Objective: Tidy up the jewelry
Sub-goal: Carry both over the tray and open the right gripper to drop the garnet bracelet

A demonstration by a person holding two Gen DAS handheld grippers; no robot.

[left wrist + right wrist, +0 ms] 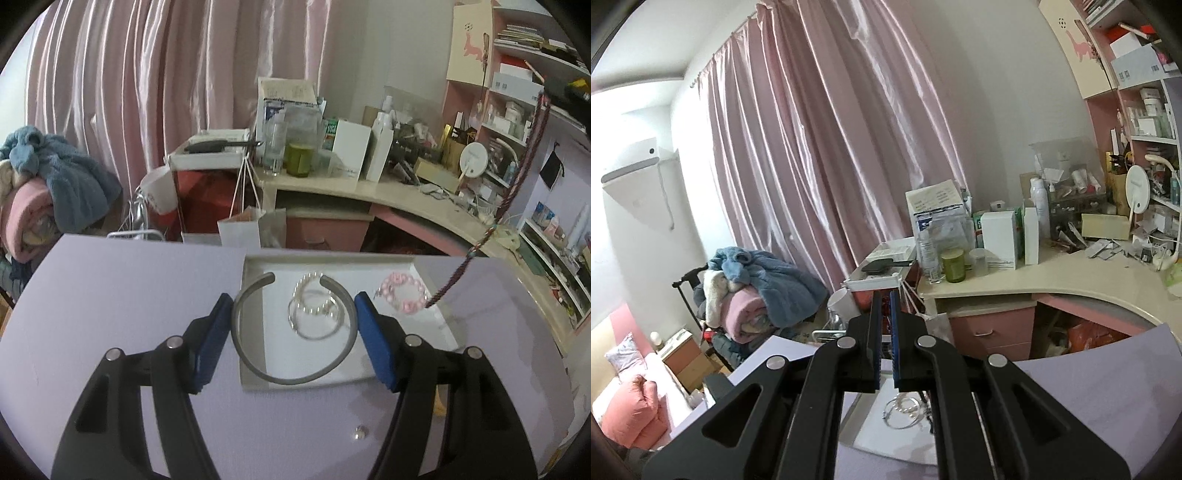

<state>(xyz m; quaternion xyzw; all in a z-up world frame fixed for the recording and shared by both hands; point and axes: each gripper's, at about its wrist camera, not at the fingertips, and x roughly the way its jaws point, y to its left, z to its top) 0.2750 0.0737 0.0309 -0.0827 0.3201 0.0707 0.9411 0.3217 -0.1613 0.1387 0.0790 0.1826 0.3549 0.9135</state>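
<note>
Left gripper [293, 325] clamps grey cuff [258, 369] across its width, blue pads pressing both sides, cuff lifted over tray [332, 260].

Inside tray: pearl bracelet [314, 306] at middle, pink bead bracelet [402, 291] right of pearls.

Right gripper [885, 332] pinched tight; braided cord [524, 166] dangles from it, tail reaching tray's right side.

Step, likely: carrying pieces away from tray for sorting.

Next: keep squeeze steady, find a spot for cuff, keep cord clear of beads.
</note>
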